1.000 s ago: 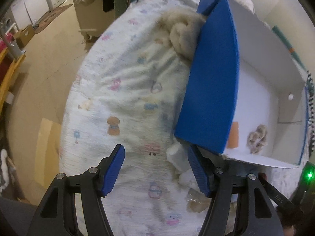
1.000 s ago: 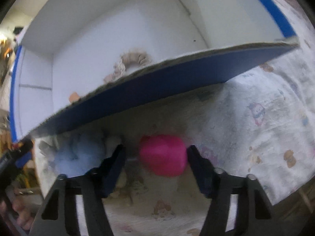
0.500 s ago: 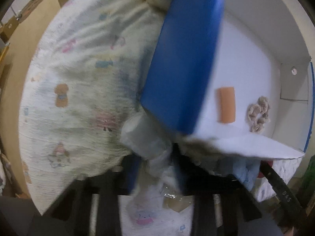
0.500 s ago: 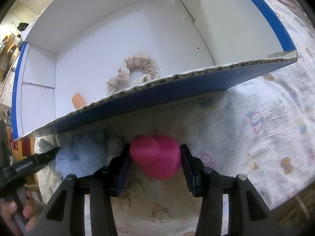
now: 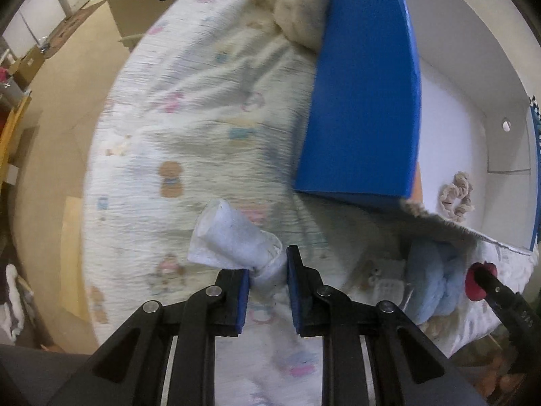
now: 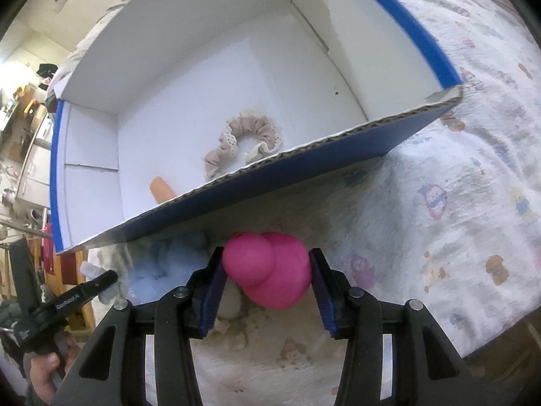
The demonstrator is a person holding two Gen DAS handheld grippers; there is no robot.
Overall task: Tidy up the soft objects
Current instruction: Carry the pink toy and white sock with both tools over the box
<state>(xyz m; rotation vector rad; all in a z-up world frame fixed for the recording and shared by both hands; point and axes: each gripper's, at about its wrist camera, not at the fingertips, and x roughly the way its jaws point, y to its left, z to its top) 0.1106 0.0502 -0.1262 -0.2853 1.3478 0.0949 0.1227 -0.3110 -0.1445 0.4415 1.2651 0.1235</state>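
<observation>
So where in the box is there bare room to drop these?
The box floor is bare behind the beige scrunchie toward the back wall. It is crowded near the front wall, where the scrunchie and an orange piece lie. Right tool grips the pink toy; left tool, white cloth.

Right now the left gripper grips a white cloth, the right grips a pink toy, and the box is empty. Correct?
Not quite: the box is not empty. The right wrist view shows a beige scrunchie and an orange piece inside. The left gripper grips the white cloth; the right gripper grips the pink toy.
</observation>
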